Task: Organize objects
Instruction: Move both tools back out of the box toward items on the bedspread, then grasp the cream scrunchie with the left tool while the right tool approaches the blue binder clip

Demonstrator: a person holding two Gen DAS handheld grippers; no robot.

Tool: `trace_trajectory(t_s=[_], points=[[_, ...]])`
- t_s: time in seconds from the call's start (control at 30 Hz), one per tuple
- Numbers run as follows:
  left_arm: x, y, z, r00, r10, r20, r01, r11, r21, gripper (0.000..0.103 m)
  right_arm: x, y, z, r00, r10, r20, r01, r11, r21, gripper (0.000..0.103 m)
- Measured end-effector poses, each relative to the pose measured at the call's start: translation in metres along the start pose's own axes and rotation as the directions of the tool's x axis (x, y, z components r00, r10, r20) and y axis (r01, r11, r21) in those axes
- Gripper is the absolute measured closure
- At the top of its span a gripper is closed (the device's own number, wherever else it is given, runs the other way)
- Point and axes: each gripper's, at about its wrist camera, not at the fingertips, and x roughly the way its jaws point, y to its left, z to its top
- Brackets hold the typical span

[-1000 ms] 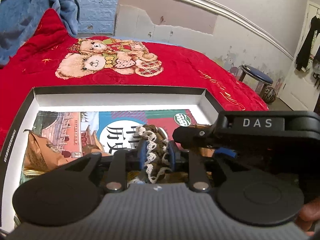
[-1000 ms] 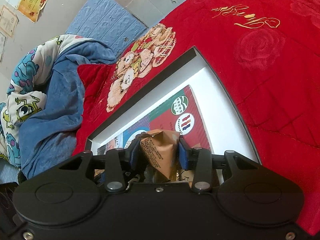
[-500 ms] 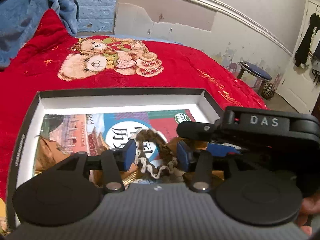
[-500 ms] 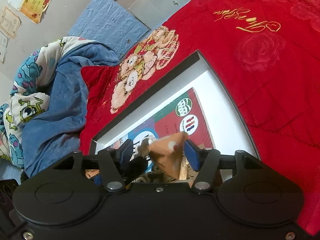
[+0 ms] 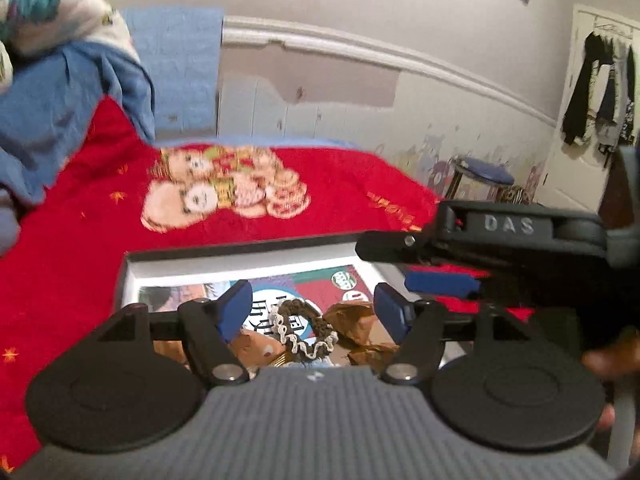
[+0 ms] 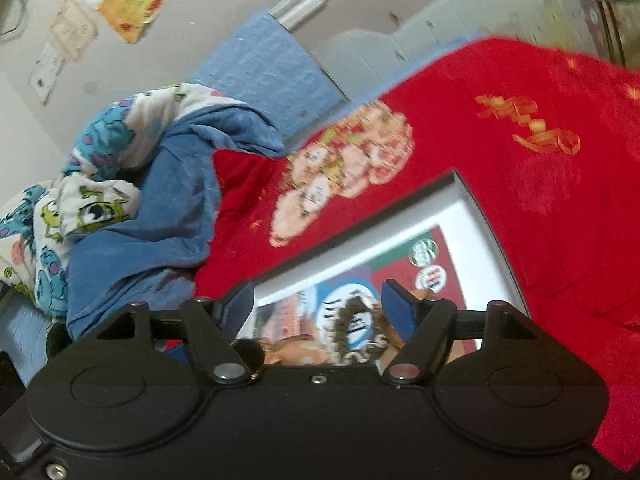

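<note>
1. At the far left of the bed, a crumpled blue quilt with a cartoon-monster print (image 6: 132, 208) is heaped against the wall.
2. A red quilted bedspread (image 5: 92, 248) with an embroidered teddy-bear patch (image 5: 224, 192) covers the bed.
3. A shallow black-rimmed box with white inner walls (image 5: 132, 276) sits on the bedspread. A colourful printed book cover (image 5: 312, 284) lies flat on its bottom.
4. The left gripper (image 5: 314, 312) hangs above the box with its blue-padded jaws spreading apart. Nothing is clamped between them.
5. Below that gap, a brown hair scrunchie edged with cream lace (image 5: 304, 332) lies loose in the box, on top of the book cover.
6. Crinkled brown snack packets (image 5: 356, 320) lie just beside the scrunchie, on both sides of it.
7. The right gripper (image 6: 318, 306), a black tool lettered "DAS", is just to the right, also over the box. Its jaws are opening too and touch nothing; the scrunchie and packets show below them, blurred.
8. At the far right, a blue-topped round stool (image 5: 484, 174) stands on the floor, and dark clothes (image 5: 600, 92) hang by a white door.
</note>
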Motion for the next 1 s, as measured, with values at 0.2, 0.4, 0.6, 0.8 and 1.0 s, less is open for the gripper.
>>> trace_trajectory(t_s=[0.2, 0.4, 0.6, 0.8, 1.0], points=[[-0.061, -0.023, -0.015, 0.997, 0.052, 0.048, -0.057, 0.993, 0.101, 0.02, -0.055, 0.043, -0.002, 0.997, -0.041, 0.072, 0.05, 0.99, -0.131, 0.028], [-0.102, -0.03, -0.057, 1.0, 0.01, -0.019, -0.011, 1.0, -0.028, 0.016, -0.117, 0.062, -0.041, 0.991, -0.073, 0.116, 0.092, 0.98, -0.175, 0.025], [-0.093, -0.027, -0.097, 0.994, 0.022, -0.11, -0.031, 0.997, -0.077, 0.016, -0.159, 0.051, -0.098, 0.978, -0.164, 0.126, 0.189, 0.956, -0.222, 0.024], [-0.066, -0.02, -0.123, 0.974, -0.005, -0.226, -0.029, 0.989, -0.148, 0.016, -0.142, 0.031, -0.108, 0.973, -0.211, 0.093, 0.227, 0.95, -0.215, 0.024], [-0.04, -0.031, -0.142, 0.963, 0.035, -0.268, -0.062, 0.994, -0.094, 0.016, -0.113, 0.008, -0.119, 0.956, -0.294, 0.014, 0.29, 0.934, -0.208, 0.027]])
